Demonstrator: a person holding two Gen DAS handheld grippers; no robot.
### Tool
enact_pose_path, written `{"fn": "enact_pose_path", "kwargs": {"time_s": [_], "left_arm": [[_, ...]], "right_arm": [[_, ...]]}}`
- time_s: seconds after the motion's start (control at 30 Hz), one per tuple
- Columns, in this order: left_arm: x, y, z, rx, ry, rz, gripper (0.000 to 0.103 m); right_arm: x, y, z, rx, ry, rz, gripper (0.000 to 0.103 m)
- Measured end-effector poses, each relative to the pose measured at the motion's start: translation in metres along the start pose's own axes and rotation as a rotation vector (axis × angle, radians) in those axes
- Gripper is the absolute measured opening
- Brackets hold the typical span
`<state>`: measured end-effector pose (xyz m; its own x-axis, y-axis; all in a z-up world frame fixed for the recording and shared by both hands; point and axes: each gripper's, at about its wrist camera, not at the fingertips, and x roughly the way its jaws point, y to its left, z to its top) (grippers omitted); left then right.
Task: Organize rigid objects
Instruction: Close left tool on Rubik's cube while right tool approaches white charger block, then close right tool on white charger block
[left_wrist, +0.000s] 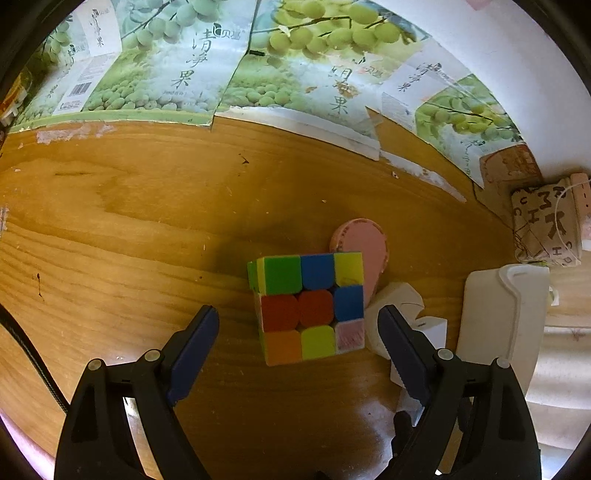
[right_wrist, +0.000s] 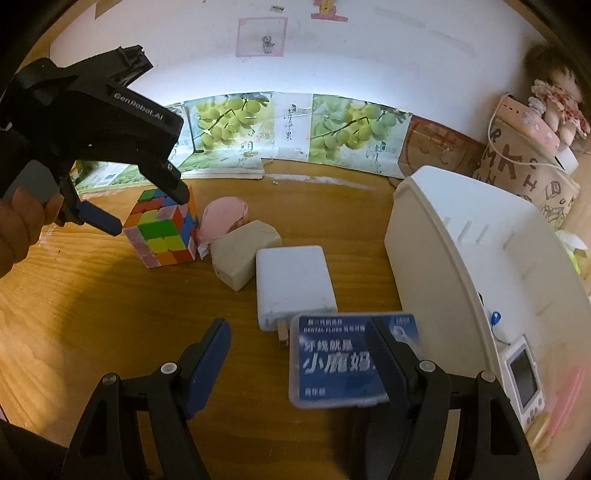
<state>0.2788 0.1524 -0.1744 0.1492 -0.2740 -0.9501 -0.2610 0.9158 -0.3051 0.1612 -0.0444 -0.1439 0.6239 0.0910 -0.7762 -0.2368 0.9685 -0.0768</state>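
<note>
Warm indoor light, strong fisheye bend, dark corners

Both wrist views are ringed by black vignette, and the wooden table (left_wrist: 129, 229) edge and grape posters (right_wrist: 229, 125) curve hard toward the rim. The white wall (right_wrist: 369, 55) is blown out bright. A soft shadow lies on the wood just left of the Rubik's cube (left_wrist: 308, 306), and a broad one spreads under the left gripper (right_wrist: 147, 210) in the right wrist view. Glare gleams on the tabletop near the bottom. The dental floss box (right_wrist: 338, 363) print reads slightly blurred.

You can read "GenRobot.AI" on the left gripper (right_wrist: 147, 206); "DENTAL FLOSS" heads the blue floss box (right_wrist: 340, 363).
</note>
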Motion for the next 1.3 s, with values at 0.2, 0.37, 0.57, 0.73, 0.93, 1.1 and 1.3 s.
{"fn": "enact_pose_path", "kwargs": {"time_s": [0.2,0.37,0.57,0.73,0.93,1.1,1.3], "left_arm": [[0.010,0.000,0.003,0.002,0.034,-0.005,0.089],[0.017,-0.001,0.006,0.018,0.060,-0.008,0.080],[0.028,-0.007,0.011,0.034,0.084,-0.013,0.074],[0.032,-0.006,0.013,0.024,0.094,-0.035,0.071],[0.035,-0.009,0.016,0.020,0.092,-0.046,0.071],[0.033,-0.006,0.015,0.023,0.093,-0.039,0.071],[0.030,-0.003,0.014,0.019,0.103,-0.033,0.070]], "right_arm": [[0.013,0.003,0.010,-0.025,-0.010,0.006,0.076],[0.026,0.005,0.019,-0.047,-0.010,0.001,0.076],[0.039,0.004,0.025,-0.056,0.009,0.001,0.076],[0.048,0.004,0.027,-0.062,0.032,0.000,0.076],[0.056,0.003,0.028,-0.060,0.060,-0.003,0.076],[0.061,0.001,0.027,-0.040,0.078,0.011,0.076],[0.062,-0.003,0.027,-0.003,0.084,0.036,0.076]]}}
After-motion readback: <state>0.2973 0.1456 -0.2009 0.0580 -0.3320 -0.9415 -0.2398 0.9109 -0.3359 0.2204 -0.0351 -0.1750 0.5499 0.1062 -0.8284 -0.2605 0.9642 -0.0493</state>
